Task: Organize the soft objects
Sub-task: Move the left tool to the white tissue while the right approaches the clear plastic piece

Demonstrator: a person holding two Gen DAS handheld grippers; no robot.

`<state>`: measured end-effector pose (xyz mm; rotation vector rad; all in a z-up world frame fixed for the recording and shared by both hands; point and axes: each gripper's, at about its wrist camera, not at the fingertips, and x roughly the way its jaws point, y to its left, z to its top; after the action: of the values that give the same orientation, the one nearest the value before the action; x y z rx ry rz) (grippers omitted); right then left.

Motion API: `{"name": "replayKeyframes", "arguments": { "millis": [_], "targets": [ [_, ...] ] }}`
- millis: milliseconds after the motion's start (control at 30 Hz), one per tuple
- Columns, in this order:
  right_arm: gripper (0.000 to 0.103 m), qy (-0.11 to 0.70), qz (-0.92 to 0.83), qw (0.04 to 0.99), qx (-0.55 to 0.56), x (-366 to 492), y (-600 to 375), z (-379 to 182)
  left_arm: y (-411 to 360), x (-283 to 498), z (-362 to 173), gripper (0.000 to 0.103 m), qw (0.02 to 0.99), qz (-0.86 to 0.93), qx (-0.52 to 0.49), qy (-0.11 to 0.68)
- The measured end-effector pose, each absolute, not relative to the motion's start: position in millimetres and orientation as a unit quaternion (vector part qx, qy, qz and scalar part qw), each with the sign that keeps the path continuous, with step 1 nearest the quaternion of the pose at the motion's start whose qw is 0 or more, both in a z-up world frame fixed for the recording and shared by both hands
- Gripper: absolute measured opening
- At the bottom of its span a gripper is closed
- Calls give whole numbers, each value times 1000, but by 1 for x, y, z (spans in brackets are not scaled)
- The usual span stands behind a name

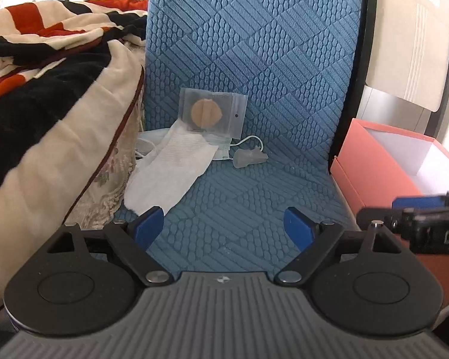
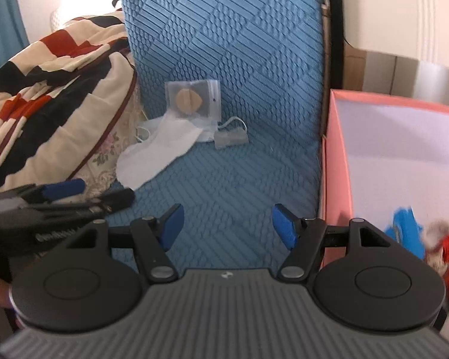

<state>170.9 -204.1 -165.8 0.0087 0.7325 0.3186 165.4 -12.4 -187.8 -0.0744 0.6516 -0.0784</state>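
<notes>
A white cloth lies on the blue quilted cover, partly over a face mask with white ear loops. A clear bag holding a tan round pad leans behind them, and a small clear plastic piece lies to the right. My left gripper is open and empty, its left fingertip just short of the cloth's near corner. My right gripper is open and empty over bare cover, with the cloth ahead on the left. Each gripper shows at the edge of the other's view.
A pink box with a white inside stands open at the right edge of the cover; a blue soft item and a red and white one lie in it. A red, black and cream blanket is heaped on the left.
</notes>
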Motion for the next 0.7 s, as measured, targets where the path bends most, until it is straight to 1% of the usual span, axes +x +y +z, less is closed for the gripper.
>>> {"name": "replayKeyframes", "arguments": {
  "millis": [233, 500, 633, 700],
  "targets": [
    [68, 360, 164, 918, 11, 199, -197, -161, -12, 190, -188, 90, 945, -40, -21, 323],
    [68, 374, 170, 912, 15, 238, -189, -173, -11, 229, -196, 90, 943, -45, 12, 331],
    [68, 387, 173, 906, 21, 258, -186, -181, -11, 255, -203, 90, 931, -54, 51, 356],
    [68, 395, 172, 902, 33, 268, -187, -184, -8, 266, -206, 90, 927, -66, 53, 365]
  ]
}}
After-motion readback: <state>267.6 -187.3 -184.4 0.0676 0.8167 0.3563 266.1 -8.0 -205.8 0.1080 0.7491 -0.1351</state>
